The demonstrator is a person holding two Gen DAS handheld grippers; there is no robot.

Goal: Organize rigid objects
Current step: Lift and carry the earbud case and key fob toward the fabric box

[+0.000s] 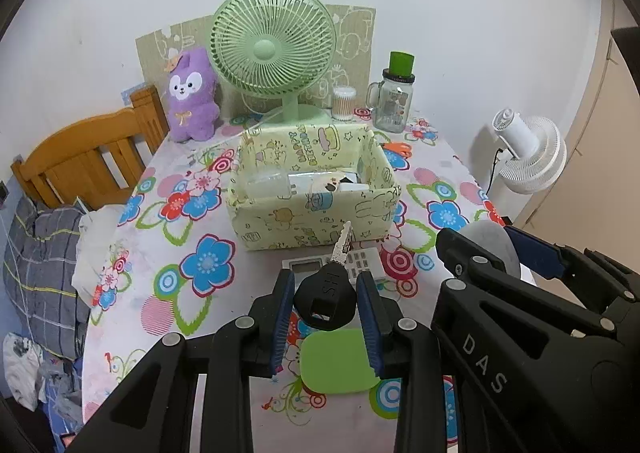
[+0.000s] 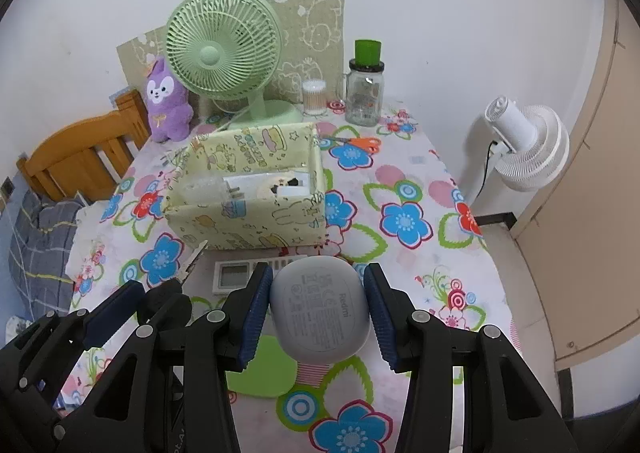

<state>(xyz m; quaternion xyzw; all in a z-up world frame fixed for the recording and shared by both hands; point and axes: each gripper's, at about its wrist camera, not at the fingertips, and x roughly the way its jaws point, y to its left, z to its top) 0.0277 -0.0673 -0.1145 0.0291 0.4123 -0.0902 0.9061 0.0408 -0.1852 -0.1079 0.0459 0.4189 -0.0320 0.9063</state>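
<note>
White walls back a worktop (image 1: 168, 317) covered in a bright flower-print cloth, pushed against the wall with a wooden chair (image 1: 80, 161) at its left side. Nearest the viewer, the left gripper (image 1: 326, 307) is clamped on the black plastic head of a key (image 1: 325, 295), its metal blade pointing forward and up toward the box. Just to its right, the right gripper (image 2: 318, 315) squeezes a rounded grey earbud case (image 2: 319, 311) from both sides. Both items look lifted clear of the cloth. Under and just beyond them lie a flat green pad (image 2: 262, 371) and a white remote control (image 2: 248, 273) with a small screen. Directly ahead sits an open-topped box (image 1: 316, 221) wrapped in pale yellow cartoon paper, already holding a few pale items. The step in hand appears to be carrying these two pieces to the box; the next move would call for raising each above the near wall, then letting go inside. Open cloth lies left and right of the box, though the two grippers sit close together. Behind the box stand a green desk fan (image 1: 274, 49), a purple plush toy (image 1: 192, 97), a cotton swab tub (image 1: 344, 103) and a glass jar (image 1: 392, 105); orange scissors (image 2: 354, 143) lie beside it, and a white fan (image 2: 524, 145) stands off the right edge.
</note>
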